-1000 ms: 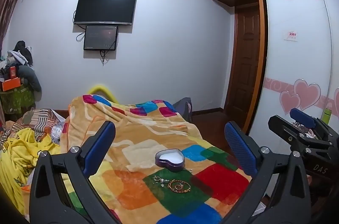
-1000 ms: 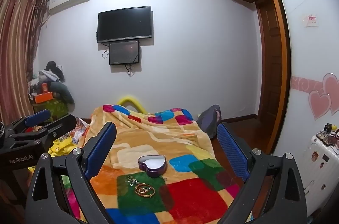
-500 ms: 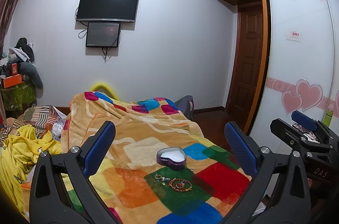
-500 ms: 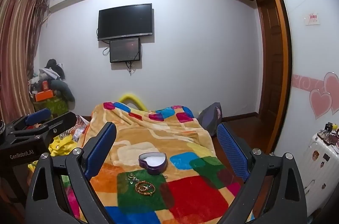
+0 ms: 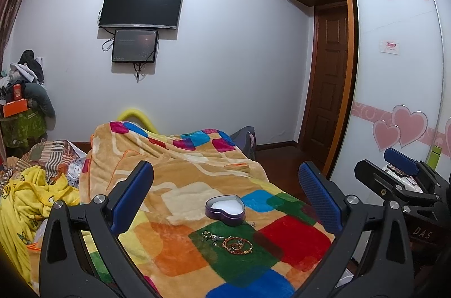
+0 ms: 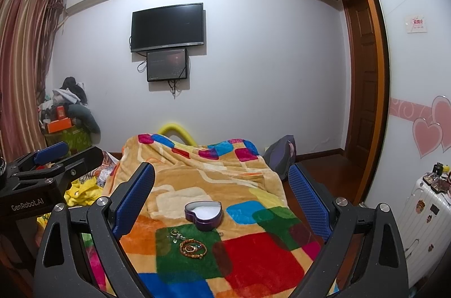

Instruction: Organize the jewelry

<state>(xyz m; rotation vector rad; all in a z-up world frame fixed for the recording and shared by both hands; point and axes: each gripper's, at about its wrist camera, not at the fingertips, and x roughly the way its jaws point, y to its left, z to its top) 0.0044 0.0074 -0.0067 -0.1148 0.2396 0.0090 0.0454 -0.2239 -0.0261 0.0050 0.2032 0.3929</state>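
A purple heart-shaped box [image 5: 225, 210] with a white lining stands open on the colourful blanket [image 5: 180, 185]; it also shows in the right wrist view [image 6: 203, 214]. In front of it on a green patch lie a beaded bracelet [image 5: 237, 244] [image 6: 193, 248], small earrings [image 5: 210, 234] [image 6: 175, 233] and a ring [image 5: 252, 224] [image 6: 221, 234]. My left gripper [image 5: 225, 196] is open and empty, held above the bed, short of the jewelry. My right gripper [image 6: 222, 199] is open and empty, likewise held back. Each gripper shows at the edge of the other's view.
The bed carries a yellow cloth [image 5: 28, 196] and striped bedding [image 5: 50, 157] at the left. A white suitcase [image 6: 422, 213] with small items stands at the right by the wardrobe [image 6: 417, 72]. A cluttered stand [image 6: 64, 126] is at the far left wall.
Both views have tilted slightly upward and shifted; the box and jewelry sit a little lower in frame. Both grippers stay open. Nothing on the bed has moved.
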